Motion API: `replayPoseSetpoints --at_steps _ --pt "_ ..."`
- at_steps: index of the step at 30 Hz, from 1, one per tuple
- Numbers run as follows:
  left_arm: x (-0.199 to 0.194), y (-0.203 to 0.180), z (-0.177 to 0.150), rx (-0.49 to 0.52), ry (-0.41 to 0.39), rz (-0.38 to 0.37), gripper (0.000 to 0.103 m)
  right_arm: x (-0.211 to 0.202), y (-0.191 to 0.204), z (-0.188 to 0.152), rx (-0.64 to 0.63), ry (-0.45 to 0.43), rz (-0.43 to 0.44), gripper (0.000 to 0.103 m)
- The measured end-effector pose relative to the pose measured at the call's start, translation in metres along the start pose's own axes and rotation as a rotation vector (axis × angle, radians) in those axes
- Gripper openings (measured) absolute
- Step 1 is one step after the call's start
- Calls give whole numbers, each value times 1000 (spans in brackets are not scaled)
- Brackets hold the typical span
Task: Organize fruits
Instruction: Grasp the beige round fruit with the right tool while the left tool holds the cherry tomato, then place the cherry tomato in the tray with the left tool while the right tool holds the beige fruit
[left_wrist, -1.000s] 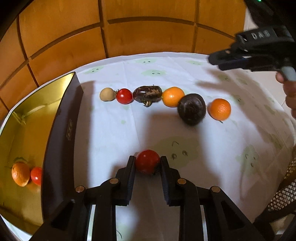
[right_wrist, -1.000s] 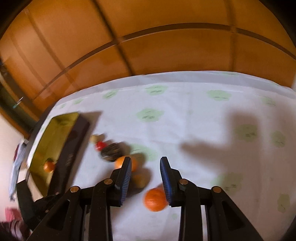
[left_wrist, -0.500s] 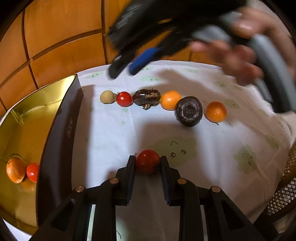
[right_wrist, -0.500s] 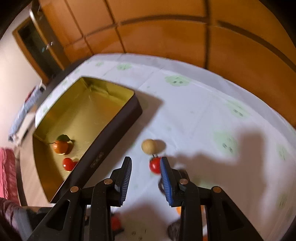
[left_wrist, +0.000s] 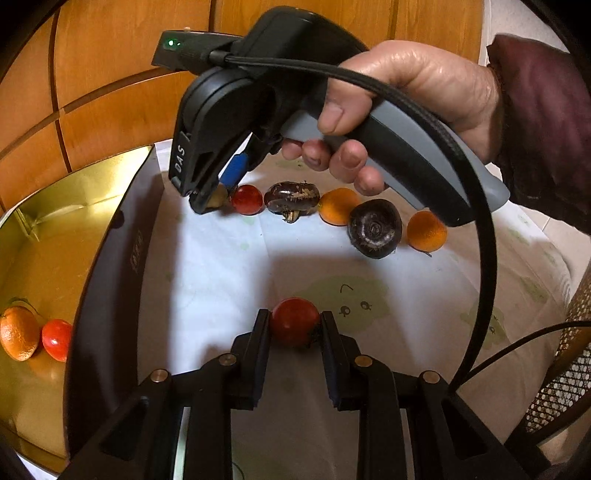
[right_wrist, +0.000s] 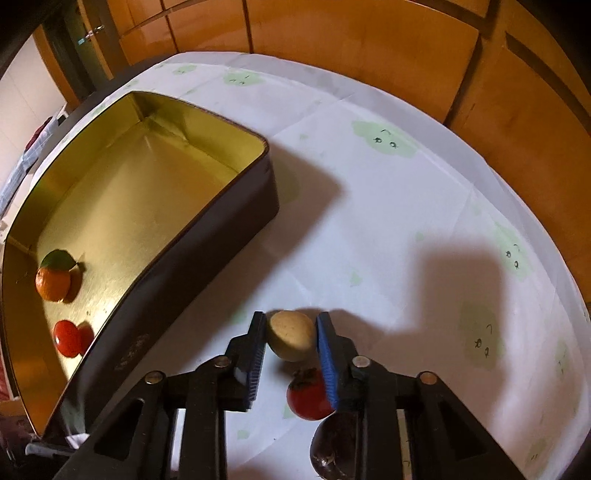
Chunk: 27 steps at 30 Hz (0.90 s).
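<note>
Swung over from the far right, my right claw (right_wrist: 290, 338) now sits down at the left end of the fruit row, its jaws closing on the pale fruit (right_wrist: 291, 335) on the cloth (right_wrist: 388, 229), beside the tin (right_wrist: 207, 236). My left claw (left_wrist: 294, 325) stays clamped on a tomato (left_wrist: 294, 320) over the cloth. An orange (right_wrist: 53, 282) and a red fruit (right_wrist: 68, 338) lie in the tin.

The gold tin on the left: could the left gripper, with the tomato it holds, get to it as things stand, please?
Probably yes. The left gripper is shut on the tomato, the tin sits open-topped beside it, and the right gripper is farther back, at the beige fruit.
</note>
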<state>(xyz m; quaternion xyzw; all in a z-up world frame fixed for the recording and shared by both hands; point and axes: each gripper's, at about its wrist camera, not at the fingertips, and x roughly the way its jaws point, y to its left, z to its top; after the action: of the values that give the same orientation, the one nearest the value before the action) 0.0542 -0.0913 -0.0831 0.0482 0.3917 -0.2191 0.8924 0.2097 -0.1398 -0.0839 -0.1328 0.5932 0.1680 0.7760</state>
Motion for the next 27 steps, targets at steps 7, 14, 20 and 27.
replayPoseSetpoints --at_steps 7,14,20,27 --pt "2 -4 2 2 4 8 26 -35 0 -10 59 -112 8 26" --pt "3 -7 4 5 9 17 26 -87 -8 -64 96 -171 80 26" --pt "1 -8 3 8 14 18 26 -96 -15 -129 177 -135 92 26" --pt "-5 -8 1 9 11 34 26 -84 -7 -160 231 -98 117 26"
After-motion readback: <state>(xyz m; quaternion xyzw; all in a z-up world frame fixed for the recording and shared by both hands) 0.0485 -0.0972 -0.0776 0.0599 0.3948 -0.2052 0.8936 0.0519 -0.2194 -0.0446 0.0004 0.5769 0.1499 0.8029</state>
